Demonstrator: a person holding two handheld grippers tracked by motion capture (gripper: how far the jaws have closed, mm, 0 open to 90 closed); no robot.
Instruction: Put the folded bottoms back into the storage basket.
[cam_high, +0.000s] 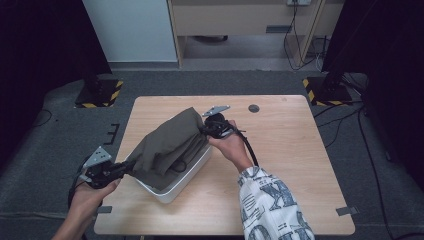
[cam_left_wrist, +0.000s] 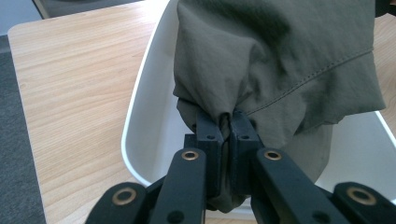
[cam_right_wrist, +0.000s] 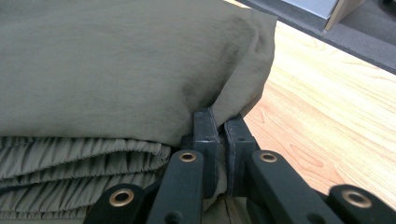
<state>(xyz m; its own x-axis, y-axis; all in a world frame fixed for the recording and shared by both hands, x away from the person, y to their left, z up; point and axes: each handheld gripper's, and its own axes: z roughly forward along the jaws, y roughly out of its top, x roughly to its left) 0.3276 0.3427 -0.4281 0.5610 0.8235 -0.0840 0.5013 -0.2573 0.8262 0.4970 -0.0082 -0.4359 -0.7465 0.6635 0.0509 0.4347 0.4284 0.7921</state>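
Folded olive-green fabric garment stretched over white rectangular plastic tub on light wooden bench. Left gripper fingers clamped on one corner, right gripper fingers pinching opposite edge.

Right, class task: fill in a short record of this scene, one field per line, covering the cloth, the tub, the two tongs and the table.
cloth: olive-green garment, folded, held over the tub
tub: white, on the table, garment partly inside
left tongs: shut on one end of the garment
right tongs: shut on the other end
table: light wood
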